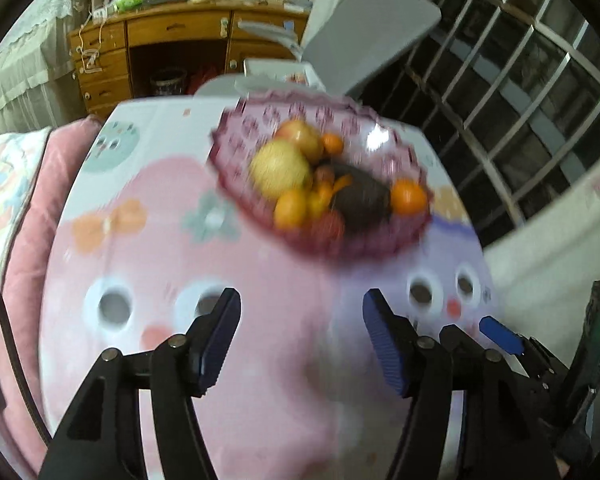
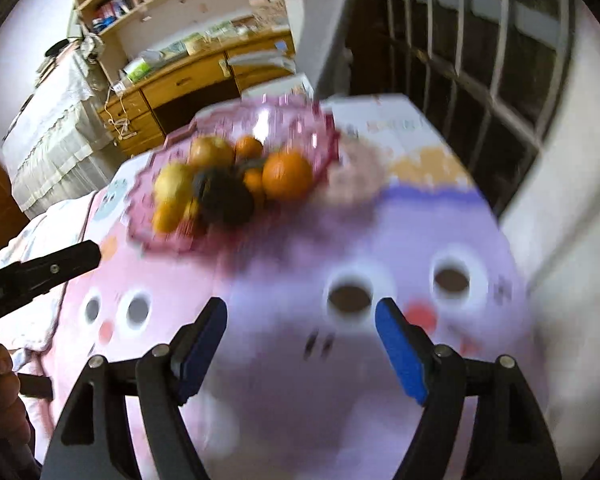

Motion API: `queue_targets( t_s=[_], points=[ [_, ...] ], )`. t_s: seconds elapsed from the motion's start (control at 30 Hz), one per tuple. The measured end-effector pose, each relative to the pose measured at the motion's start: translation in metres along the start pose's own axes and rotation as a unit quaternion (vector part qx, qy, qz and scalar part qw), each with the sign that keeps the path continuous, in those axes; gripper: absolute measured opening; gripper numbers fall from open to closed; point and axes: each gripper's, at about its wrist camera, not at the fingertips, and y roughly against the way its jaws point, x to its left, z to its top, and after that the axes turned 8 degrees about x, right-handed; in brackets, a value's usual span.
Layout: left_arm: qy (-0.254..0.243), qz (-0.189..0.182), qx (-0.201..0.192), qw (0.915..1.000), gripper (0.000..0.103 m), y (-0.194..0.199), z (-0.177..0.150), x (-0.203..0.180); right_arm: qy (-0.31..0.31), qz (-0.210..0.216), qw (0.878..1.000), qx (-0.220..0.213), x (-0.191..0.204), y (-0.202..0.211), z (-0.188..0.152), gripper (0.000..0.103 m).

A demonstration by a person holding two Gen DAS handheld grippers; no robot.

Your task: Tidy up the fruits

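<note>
Fruits (image 1: pixel 300 176) all sit heaped in the pink bowl (image 1: pixel 236 136). Left gripper (image 1: pixel 300 344) and right gripper (image 2: pixel 300 352) hang short of the bowl, jaws apart, empty. Sorting looks finished; next likely withdrawal.

Wooden desk (image 1: pixel 172 44), barred window (image 1: pixel 532 80)

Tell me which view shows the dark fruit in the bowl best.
The left wrist view. There the dark fruit lies near the middle of the bowl, its long shape readable despite blur. In the right wrist view the dark fruit is more smeared, a dark blob among the oranges.
</note>
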Motion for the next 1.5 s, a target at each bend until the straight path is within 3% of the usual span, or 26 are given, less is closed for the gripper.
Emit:
queue_targets(
  t_s=[0.2, 0.4, 0.5, 0.63, 0.73, 0.93, 1.1, 1.23, 1.5],
  points=[
    [0.000, 0.011, 0.072, 0.9973, 0.068, 0.038, -0.067, 0.014, -0.033, 0.012, 0.994, 0.101, 0.007, 0.025, -0.076, 0.078],
    [0.015, 0.032, 0.095, 0.9948, 0.078, 0.085, -0.097, 0.003, 0.002, 0.036, 0.992, 0.120, 0.020, 0.075, -0.097, 0.088],
    [0.019, 0.024, 0.080, 0.9963, 0.082, 0.111, -0.096, -0.008, 0.025, 0.050, 0.992, 0.112, 0.024, 0.103, -0.093, 0.091],
    [0.034, 0.039, 0.043, 0.9977, 0.093, 0.154, -0.094, -0.023, 0.058, 0.031, 0.992, 0.104, 0.028, 0.146, -0.081, 0.098],
    [0.043, 0.047, 0.017, 0.9978, 0.096, 0.180, -0.091, -0.031, 0.060, 0.042, 0.992, 0.105, 0.026, 0.170, -0.072, 0.099],
    [0.014, 0.082, -0.015, 0.9964, 0.102, 0.206, -0.097, -0.056, 0.054, 0.057, 0.993, 0.092, 0.032, 0.211, -0.065, 0.100],
    [0.006, 0.102, -0.012, 0.9947, 0.102, 0.205, -0.108, -0.065, 0.069, 0.043, 0.994, 0.070, 0.044, 0.219, -0.073, 0.103],
    [-0.008, 0.131, -0.033, 0.9908, 0.102, 0.207, -0.115, -0.073, 0.067, 0.049, 0.994, 0.066, 0.051, 0.217, -0.081, 0.103],
    [-0.002, 0.143, -0.051, 0.9884, 0.102, 0.214, -0.114, -0.069, 0.066, 0.035, 0.996, 0.047, 0.057, 0.218, -0.081, 0.103]
  ],
)
